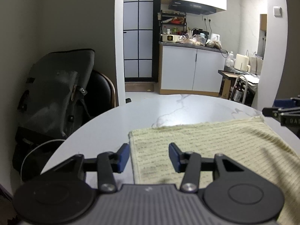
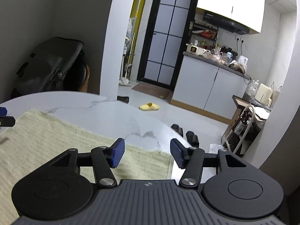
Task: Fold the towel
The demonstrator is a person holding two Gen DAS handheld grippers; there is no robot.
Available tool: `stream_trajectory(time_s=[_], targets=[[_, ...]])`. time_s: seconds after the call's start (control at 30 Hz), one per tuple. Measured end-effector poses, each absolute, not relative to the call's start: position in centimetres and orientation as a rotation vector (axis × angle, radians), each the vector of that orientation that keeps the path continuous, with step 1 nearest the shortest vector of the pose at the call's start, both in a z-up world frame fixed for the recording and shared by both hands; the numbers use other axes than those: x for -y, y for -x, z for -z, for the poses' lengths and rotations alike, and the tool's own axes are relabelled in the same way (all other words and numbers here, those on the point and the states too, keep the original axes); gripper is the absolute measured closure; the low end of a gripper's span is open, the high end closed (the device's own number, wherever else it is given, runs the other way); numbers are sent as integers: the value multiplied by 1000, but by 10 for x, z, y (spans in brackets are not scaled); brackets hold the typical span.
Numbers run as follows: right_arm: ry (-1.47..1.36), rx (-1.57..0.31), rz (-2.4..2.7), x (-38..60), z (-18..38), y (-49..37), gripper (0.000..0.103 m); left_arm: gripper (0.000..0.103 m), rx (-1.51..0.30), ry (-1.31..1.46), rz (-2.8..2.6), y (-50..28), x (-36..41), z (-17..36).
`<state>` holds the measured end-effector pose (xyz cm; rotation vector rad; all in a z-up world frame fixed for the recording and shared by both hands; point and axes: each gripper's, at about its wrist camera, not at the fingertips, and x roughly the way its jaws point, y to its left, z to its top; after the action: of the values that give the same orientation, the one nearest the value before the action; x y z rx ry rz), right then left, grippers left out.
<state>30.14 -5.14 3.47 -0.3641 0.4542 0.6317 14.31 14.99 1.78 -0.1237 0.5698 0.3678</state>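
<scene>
Here I am over the round white marble-veined bench (image 1: 168,108), and the pale yellow-green ribbed cotton towel (image 1: 215,144) lies spread flat on it, one layer as far as I can tell, its far hem running straight across in front of me.

My left gripper (image 1: 149,156) hangs just above the towel's left edge, jaws spread wide and holding nothing; one blue pad sits over bare bench, the other over cloth. My right gripper (image 2: 147,154) mirrors it at the towel's right edge, jaws released too, straddling the hem with nothing between them.

No fold is made yet, so I judge this the very start.

The cloth looks soft, light and limp, with a ribbed weave that should give the pads good purchase. It will sag and drape the instant I lift it, so one hand alone would let it bunch. I would pinch the two corners on one side, close to the hem, and carry them over together to keep the edges square.
</scene>
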Motion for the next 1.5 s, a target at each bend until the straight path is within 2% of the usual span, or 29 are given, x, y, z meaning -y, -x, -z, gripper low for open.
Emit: stream_trajectory(time_s=[0.4,0.73,1.5], targets=[[360,-580,-680,59,-25,-286,44,53,-567,111,-319,-119,-134,-22],[378,-635,-703,62,-17,-266,44,48,-559,96,-282,-107,-124,-23],[279,-592,-625,121,-25,-175,44,43,-564,60,-172,-76,-104,-21]])
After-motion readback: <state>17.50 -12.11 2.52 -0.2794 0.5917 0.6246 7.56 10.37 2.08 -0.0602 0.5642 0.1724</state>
